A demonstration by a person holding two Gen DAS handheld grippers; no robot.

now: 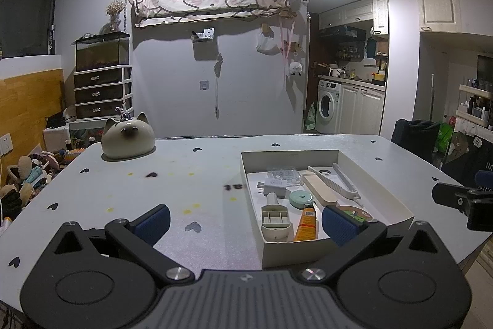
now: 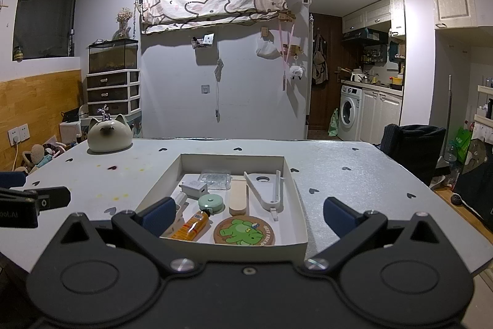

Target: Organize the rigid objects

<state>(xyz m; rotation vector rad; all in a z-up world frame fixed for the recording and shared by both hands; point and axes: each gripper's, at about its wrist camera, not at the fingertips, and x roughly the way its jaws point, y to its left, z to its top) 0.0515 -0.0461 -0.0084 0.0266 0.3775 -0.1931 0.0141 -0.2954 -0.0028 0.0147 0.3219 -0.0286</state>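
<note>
Both claws are wide open and hold nothing. The left claw [image 1: 245, 219] hangs over the bare worktop [image 1: 191, 184], just left of the white box [image 2: 300, 205]. The right claw [image 2: 246, 213] hangs right over the near edge of that box.

All the small hard things already sit inside the box: the orange tube [image 2: 191, 225], the round green frog coaster [image 2: 244, 231], the little green tape measure [image 2: 211, 202], the white plug [image 2: 194, 188], the clear case [image 2: 215, 179], the beige brush [image 2: 238, 196] and the white tongs [image 2: 271, 190].

It looks like the tidying is nearly done, or the next thing must be picked. To do it well, I think the right claw should go straight down on one thing only, like the tube. The things lie close together, so it should pinch slowly and not bump the coaster beside it. The left claw should keep out of the way. The cat pot [image 1: 128, 137] stays far off.
</note>
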